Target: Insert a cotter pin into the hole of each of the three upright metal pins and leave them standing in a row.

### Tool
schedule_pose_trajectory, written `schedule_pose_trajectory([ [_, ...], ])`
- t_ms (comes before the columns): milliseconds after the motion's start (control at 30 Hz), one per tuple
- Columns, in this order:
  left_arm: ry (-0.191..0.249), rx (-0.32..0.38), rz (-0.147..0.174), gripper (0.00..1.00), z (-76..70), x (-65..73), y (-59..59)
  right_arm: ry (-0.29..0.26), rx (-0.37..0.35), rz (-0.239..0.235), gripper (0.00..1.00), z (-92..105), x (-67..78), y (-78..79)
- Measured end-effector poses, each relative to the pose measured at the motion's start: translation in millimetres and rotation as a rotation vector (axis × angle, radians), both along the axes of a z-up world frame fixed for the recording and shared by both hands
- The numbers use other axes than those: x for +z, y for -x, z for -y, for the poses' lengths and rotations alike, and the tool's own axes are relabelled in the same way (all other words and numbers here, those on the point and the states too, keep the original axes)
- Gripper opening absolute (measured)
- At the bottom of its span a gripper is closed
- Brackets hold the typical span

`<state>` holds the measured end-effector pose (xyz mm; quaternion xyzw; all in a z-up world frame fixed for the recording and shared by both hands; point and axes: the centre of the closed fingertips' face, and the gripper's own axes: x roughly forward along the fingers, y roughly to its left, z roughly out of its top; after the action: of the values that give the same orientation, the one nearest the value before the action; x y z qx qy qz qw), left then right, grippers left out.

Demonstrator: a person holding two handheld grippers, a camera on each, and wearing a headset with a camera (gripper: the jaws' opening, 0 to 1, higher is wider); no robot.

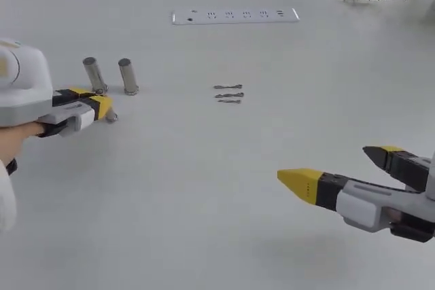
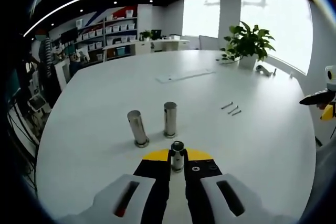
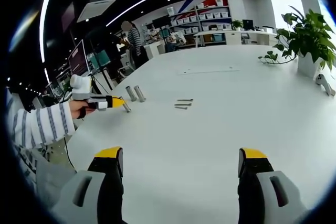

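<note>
**No cotter pin inserted yet**

All three cotter pins lie loose on the worktop, so I judge that every insertion remains to do. To the left of the cotter pins two metal pins stand upright. Just beside those, the left tool pinches the third metal pin. The right tool, jaws spread and holding nothing, hovers well apart from the cotter pins, on the person's side.

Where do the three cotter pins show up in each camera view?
Head view: the cotter pins lie just above centre.
Left gripper view: the cotter pins sit right of centre.
Right gripper view: the cotter pins sit near centre.
Shared landmark: the power strip lies beyond them in all three.
</note>
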<state>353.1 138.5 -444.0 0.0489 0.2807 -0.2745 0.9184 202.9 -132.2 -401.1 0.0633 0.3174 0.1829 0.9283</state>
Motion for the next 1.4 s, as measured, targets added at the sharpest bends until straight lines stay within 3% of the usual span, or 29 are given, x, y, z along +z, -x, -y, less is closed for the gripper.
schedule_pose_trajectory([
  [333, -0.013, -0.062, 0.037, 0.05, 16.9, 11.9, 18.9, -0.008, 0.014, 0.01, 0.89, -2.5, 2.6, 1.6],
  [467, 0.023, -0.082, 0.048, 0.05, 26.8, 20.5, 27.8, -0.015, 0.015, 0.02, 0.89, -3.2, 5.3, 1.7],
  [733, 0.03, -0.125, 0.058, 0.05, 42.6, 28.4, 46.1, -0.025, 0.024, 0.03, 0.89, -5.7, 7.5, 4.0],
  [1100, 0.011, -0.171, 0.051, 0.05, 58.0, 24.0, 71.3, -0.036, 0.046, 0.036, 0.88, -10.4, 9.9, 8.2],
  [1400, 0.005, -0.2, 0.048, 0.05, 67.5, 22.8, 84.6, -0.038, 0.048, 0.043, 0.88, -9.4, 12.1, 10.6],
])
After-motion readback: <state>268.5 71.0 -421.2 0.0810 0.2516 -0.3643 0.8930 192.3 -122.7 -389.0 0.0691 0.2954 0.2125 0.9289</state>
